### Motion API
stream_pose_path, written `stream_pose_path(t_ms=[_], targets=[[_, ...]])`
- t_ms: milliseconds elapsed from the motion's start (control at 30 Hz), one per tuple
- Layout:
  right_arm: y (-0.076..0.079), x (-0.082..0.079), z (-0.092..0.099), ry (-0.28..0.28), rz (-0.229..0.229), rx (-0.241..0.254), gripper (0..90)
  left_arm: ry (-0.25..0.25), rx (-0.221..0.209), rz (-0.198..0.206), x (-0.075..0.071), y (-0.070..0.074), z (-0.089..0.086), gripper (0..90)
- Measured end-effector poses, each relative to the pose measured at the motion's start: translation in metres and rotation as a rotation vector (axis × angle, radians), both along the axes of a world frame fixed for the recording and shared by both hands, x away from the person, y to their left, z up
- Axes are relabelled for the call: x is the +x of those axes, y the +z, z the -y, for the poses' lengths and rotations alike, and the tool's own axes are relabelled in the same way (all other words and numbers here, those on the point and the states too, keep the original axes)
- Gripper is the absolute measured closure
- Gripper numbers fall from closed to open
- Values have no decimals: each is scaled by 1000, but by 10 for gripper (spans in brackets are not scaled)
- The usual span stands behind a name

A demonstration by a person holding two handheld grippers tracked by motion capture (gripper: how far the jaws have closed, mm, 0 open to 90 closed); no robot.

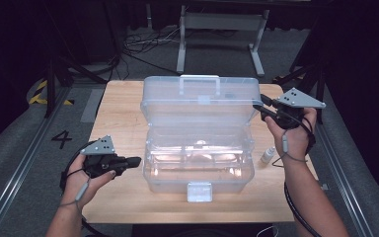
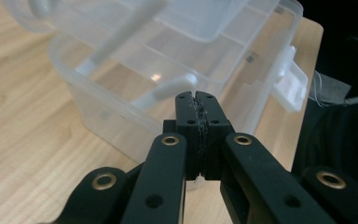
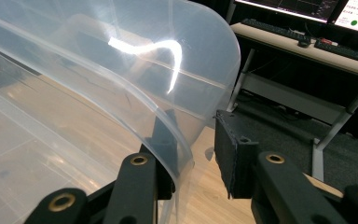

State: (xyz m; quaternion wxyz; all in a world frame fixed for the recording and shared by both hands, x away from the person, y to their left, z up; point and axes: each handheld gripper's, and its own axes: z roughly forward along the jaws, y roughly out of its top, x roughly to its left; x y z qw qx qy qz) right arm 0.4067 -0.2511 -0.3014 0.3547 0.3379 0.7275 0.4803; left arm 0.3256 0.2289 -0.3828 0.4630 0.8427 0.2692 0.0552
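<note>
Holding the clear box's lid (image 1: pixel 197 98) upright, we keep the right gripper (image 1: pixel 266 109) at its three o'clock corner; in the right gripper view the lid's curved edge (image 3: pixel 168 126) runs between the jaws, with one pad behind the plastic and the other standing apart from it, so the jaws are spread around the rim rather than clamped on it. The left gripper (image 1: pixel 128 163) sits at about nine o'clock of the box's base (image 1: pixel 197 173), jaws pressed together on nothing, its tips just beside the near wall and the inner tray handle (image 2: pixel 168 91).

We judge the main risk to be the lid. With no firm pinch, it could slip off the one pad and drop forward onto the base, or catch the left gripper if that one goes inside. A push from the left tips could also slide the light box across the wooden table (image 1: pixel 123 113).

A small white bottle (image 1: pixel 268 156) stands near the box at four o'clock, under our right wrist, easy to knock over. The table edge lies close at six o'clock below the latch (image 1: pixel 199 191); open room remains at nine o'clock.
</note>
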Motion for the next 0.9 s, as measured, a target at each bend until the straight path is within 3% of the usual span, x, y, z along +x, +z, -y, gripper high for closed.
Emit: stream_pose_path(t_ms=[100,333,467,600,900], targets=[[1,1,0,0,-3,-1,699,-26,0,-27,0,-6,5,886],[1,2,-1,-4,15,-5,696,-76,20,-48,3,-14,19,876],[2,3,-2,-7,28,-18,680,-67,61,-37,4,-18,24,871],[4,2,-5,-6,64,-37,660,-78,56,-39,5,-21,27,876],[5,5,-7,-16,78,-25,644,-82,51,-40,6,-25,32,876]])
